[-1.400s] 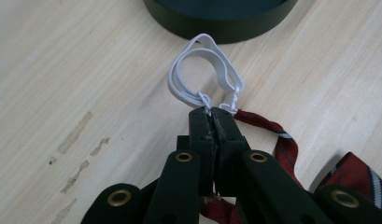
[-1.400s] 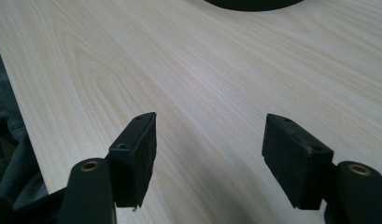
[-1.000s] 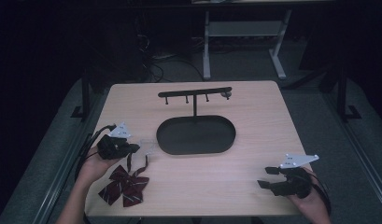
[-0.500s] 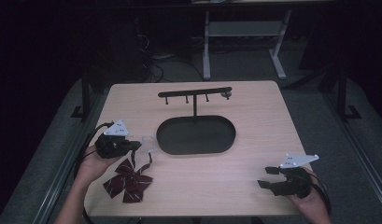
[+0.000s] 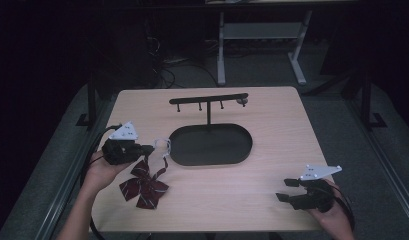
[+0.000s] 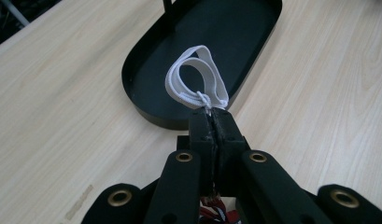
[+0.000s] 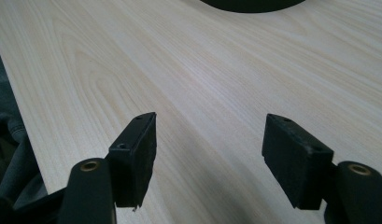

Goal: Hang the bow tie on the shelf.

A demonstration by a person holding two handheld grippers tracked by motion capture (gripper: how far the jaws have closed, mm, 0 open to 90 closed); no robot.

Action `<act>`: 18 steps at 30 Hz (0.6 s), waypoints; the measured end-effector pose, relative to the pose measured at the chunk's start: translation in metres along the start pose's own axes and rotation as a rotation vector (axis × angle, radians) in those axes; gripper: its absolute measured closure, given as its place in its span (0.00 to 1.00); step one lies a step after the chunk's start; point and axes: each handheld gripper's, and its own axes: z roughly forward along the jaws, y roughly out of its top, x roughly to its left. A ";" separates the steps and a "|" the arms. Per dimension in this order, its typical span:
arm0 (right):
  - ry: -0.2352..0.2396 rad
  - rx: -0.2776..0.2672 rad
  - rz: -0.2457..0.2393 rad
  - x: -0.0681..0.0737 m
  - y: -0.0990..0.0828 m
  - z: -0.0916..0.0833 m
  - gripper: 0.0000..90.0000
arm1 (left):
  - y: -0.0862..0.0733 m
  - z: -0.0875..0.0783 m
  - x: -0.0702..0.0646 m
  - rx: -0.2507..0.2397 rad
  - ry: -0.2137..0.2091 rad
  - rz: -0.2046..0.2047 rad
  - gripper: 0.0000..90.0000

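Nearest the person, the right gripper (image 5: 287, 190) is resting low over the near right part of the wooden table (image 5: 272, 115), held in the right hand (image 5: 332, 212). Its jaws are standing wide apart with nothing between them; in the right gripper view, bare wood grain is showing in the gap.

To the left, the left hand (image 5: 99, 170) is holding the left gripper (image 5: 151, 148) above the table's left side. Its jaws are pressed together on the white elastic loop (image 6: 198, 84) of a dark red striped bow tie (image 5: 143, 185). The bow is hanging just below and nearer than the jaws, its lower part touching the table or lying just above it; which cannot be told. In the left gripper view, the elastic is sticking up beyond the jaw tips, over the near end of the black oval tray (image 6: 142, 65).

Just beyond the left gripper's tips, that tray is forming the base of a hanging stand; a thin post is rising from it, carrying a black crossbar (image 5: 208, 99) with small pegs underneath.

Beyond the table, metal desk legs (image 5: 221, 50) are standing on the dark floor.
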 end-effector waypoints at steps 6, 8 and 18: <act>-0.001 -0.001 0.001 0.000 0.000 -0.001 0.39 | 0.010 -0.003 0.000 -0.021 0.004 0.006 0.98; -0.002 0.000 0.002 0.000 0.000 -0.001 0.39 | 0.014 -0.004 0.000 -0.031 0.007 0.008 0.98; 0.000 -0.003 0.006 -0.001 0.000 -0.001 0.39 | 0.026 -0.004 0.002 -0.050 0.014 0.011 0.98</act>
